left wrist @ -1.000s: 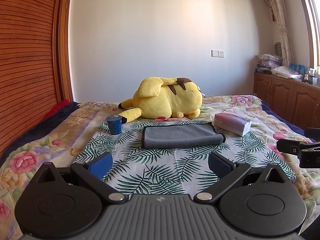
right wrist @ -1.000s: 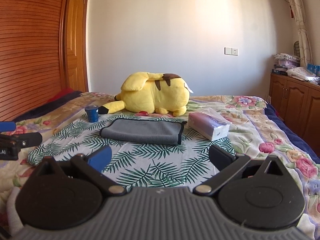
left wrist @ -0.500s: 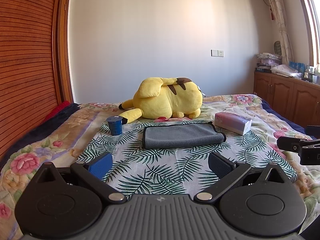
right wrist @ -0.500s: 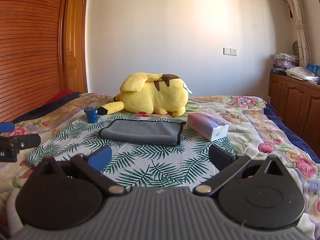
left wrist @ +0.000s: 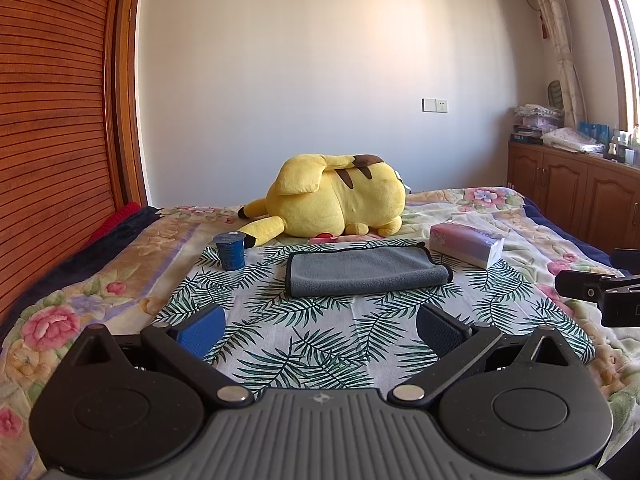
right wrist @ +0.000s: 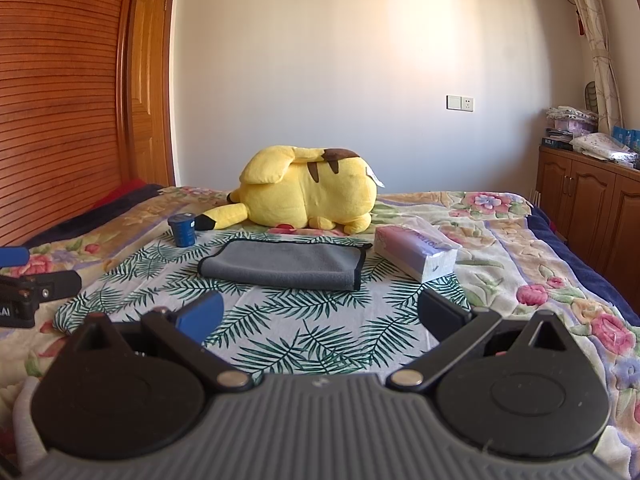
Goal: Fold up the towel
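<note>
While both views sit a touch lower and nearer than a second ago, little else has changed: the grey towel lies folded on the palm-leaf cloth toward the far middle of the bed, between the blue cup and the tissue box, untouched. The left tongs and right tongs hang spread wide and empty, well short of it. A yellow plush lies behind.

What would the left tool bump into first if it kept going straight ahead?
Probably the gray towel. The left tool is open and empty, pointing across the leaf-print cloth right at it. The yellow Pikachu plush lies behind it. Depth is hard to judge.
</note>
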A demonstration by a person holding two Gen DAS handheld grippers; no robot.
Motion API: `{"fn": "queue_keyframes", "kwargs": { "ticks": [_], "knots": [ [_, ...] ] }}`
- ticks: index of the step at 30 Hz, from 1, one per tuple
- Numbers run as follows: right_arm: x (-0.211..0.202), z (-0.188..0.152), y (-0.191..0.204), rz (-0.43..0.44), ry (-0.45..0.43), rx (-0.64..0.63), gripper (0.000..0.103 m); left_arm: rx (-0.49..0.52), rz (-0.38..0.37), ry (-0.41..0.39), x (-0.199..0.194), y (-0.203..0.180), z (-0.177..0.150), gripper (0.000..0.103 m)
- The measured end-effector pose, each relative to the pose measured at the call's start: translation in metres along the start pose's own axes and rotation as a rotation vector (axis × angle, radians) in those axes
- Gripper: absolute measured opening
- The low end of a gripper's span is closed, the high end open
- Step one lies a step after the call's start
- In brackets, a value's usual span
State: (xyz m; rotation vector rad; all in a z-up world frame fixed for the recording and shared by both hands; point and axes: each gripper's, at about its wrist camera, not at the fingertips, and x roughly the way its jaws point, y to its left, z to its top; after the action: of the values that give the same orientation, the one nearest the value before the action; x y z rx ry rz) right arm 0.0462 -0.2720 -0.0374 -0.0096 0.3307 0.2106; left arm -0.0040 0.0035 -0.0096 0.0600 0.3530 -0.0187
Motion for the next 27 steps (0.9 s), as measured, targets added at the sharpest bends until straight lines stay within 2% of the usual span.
{"fn": "queue_keyframes", "kwargs": {
  "ticks": [27],
  "knots": [
    [0.0, -0.0005, -0.0011, 0.0, -0.001, 0.0, 0.103, 0.007, 0.002, 0.002, 0.0008, 0.0016, -0.0025, 0.087]
  ]
}}
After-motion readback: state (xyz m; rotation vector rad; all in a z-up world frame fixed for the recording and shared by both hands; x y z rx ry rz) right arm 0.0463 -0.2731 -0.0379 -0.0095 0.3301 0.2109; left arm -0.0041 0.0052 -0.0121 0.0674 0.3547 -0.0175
